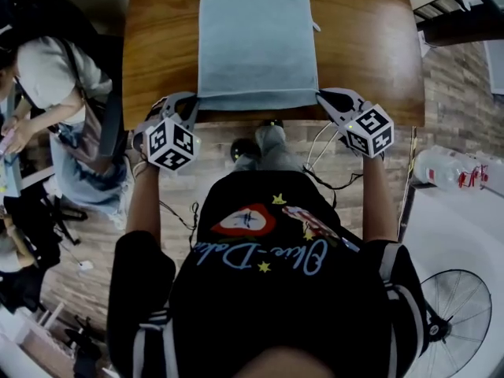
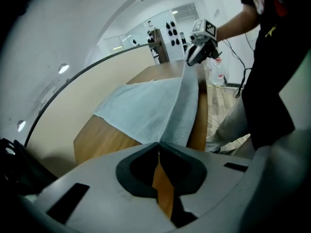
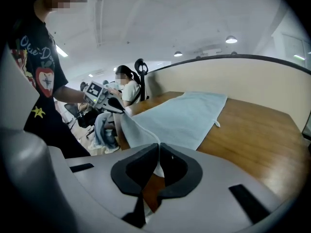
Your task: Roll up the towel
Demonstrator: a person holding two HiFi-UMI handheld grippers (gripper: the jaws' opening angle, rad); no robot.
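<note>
Towel [image 1: 256,38] lies flat on the wooden surface [image 1: 362,46], long axis running 12 to 6 o'clock, near hem raised in a taut ridge. Left hand-held gripper [image 1: 194,102] is pinched shut on the hem's 7 o'clock corner, and the right hand-held gripper [image 1: 322,98] likewise at 5 o'clock. Judgement: carry both corners toward 12 level and taut, so the first turn lands tight and square. Uneven hands would likely cone the roll.

An open-plan office: a seated person [image 1: 47,77] works beside the wooden desk [image 1: 370,46], an office chair [image 3: 141,67] near it, ceiling lights [image 3: 231,40] above.
</note>
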